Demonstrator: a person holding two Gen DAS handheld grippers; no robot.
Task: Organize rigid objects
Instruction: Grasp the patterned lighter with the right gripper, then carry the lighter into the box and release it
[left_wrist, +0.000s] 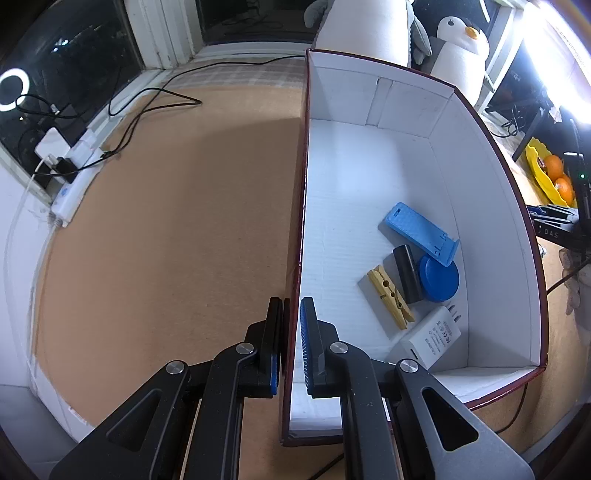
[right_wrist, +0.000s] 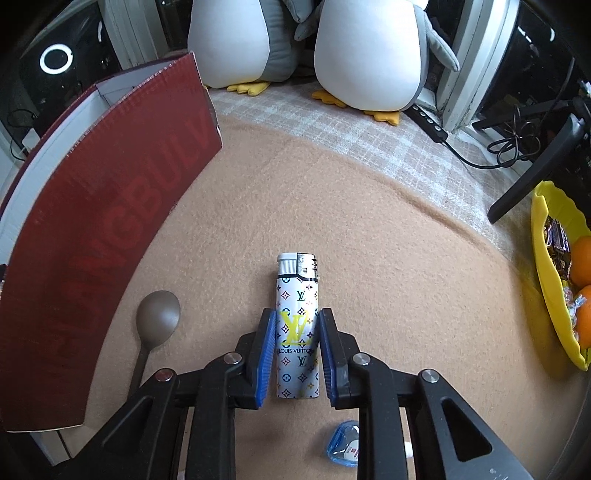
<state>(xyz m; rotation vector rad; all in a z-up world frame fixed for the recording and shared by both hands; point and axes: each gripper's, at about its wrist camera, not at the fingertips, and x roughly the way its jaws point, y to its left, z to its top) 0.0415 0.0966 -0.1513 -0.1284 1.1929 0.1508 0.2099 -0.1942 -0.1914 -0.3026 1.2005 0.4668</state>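
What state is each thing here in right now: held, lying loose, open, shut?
Left gripper: shut on the box wall.
Box: open-topped, partly filled.
Phone stand, clothespin, charger: lying loose inside the box.
Right gripper: shut on the lighter.
Lighter: flat on the blanket, between the pads.
Spoon: lying loose beside the box.

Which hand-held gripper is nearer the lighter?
Right. The right hand-held gripper is shut on the lighter; the left hand-held gripper clamps the box wall.
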